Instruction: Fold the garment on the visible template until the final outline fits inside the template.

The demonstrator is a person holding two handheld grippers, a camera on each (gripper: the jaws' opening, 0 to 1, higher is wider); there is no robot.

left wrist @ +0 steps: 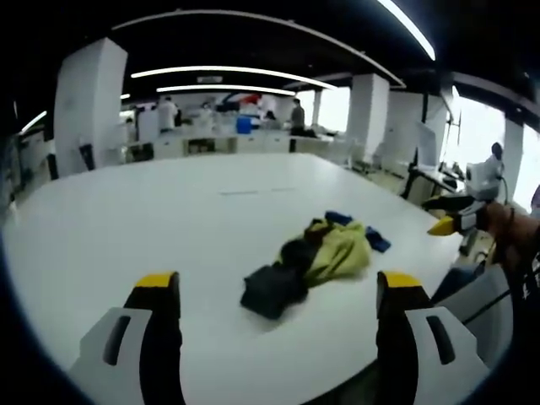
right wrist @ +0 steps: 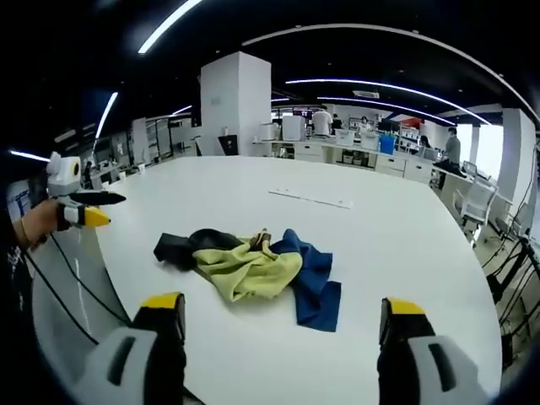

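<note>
A crumpled pile of garments lies on the big white table (left wrist: 126, 219). In the left gripper view the pile (left wrist: 325, 253) shows yellow-green cloth, a dark piece (left wrist: 272, 291) at its near end and blue cloth (left wrist: 371, 238) at the far end. My left gripper (left wrist: 278, 285) stands open in front of it, touching nothing. In the right gripper view the same pile (right wrist: 249, 266) has its blue part (right wrist: 316, 283) on the right and its dark part (right wrist: 181, 247) on the left. My right gripper (right wrist: 283, 305) is open just short of it. Thin marks (right wrist: 310, 199) lie farther back on the table.
In the left gripper view the right gripper (left wrist: 451, 221) comes in from the right, held by a hand. In the right gripper view the left gripper (right wrist: 84, 207) hovers off the table's left edge, with cables hanging below. White pillars (right wrist: 240, 105), desks, chairs and people stand behind.
</note>
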